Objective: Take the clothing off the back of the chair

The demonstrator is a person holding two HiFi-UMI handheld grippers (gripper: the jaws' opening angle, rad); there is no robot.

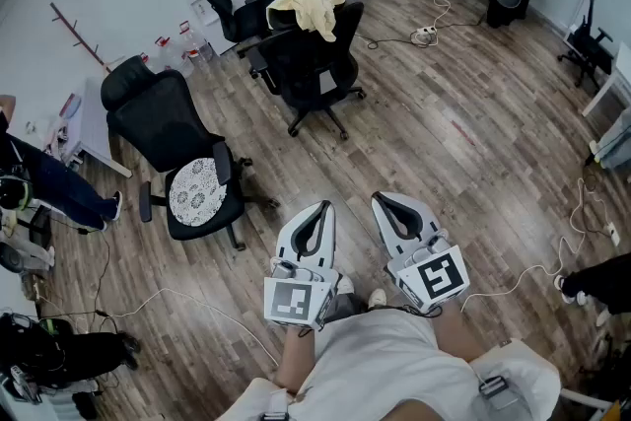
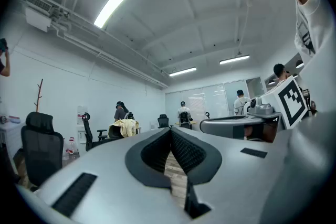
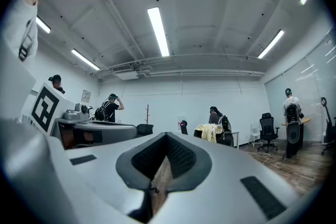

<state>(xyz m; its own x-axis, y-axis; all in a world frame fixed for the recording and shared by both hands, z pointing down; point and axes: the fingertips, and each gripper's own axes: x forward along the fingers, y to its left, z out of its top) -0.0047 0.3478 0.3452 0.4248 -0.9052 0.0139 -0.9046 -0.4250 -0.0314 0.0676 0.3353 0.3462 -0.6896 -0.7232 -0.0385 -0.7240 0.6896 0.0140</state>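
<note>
We hold both grippers low in the head view, side by side and pointing level out over the wooden floor (image 1: 473,123). The left gripper (image 1: 322,206) sits just left of centre. The right gripper (image 1: 379,198) is near it on the right, and the two do not touch.

In the left gripper view the fingers (image 2: 153,150) are pressed together at the tip. Only floorboards show through the hollow behind the tip, and nothing is held. The right gripper view shows the same: its fingers (image 3: 181,157) meet at the tip and carry nothing.

The clothing (image 1: 310,6), a pale yellow garment, is draped over the back of a black office chair (image 1: 320,64) in the upper middle of the head view. It is well apart from both grippers, with bare floor between us and it. In the left gripper view we see it small and left of centre (image 2: 126,127). In the right gripper view it lies right of centre (image 3: 208,132), with a person (image 3: 216,113) standing close by it.

A second black chair (image 1: 163,123) stands at the left of the head view, with a white lace cushion (image 1: 195,190) on its seat. A power strip (image 1: 425,35) with white cables lies on the floor near the top of that view.
</note>
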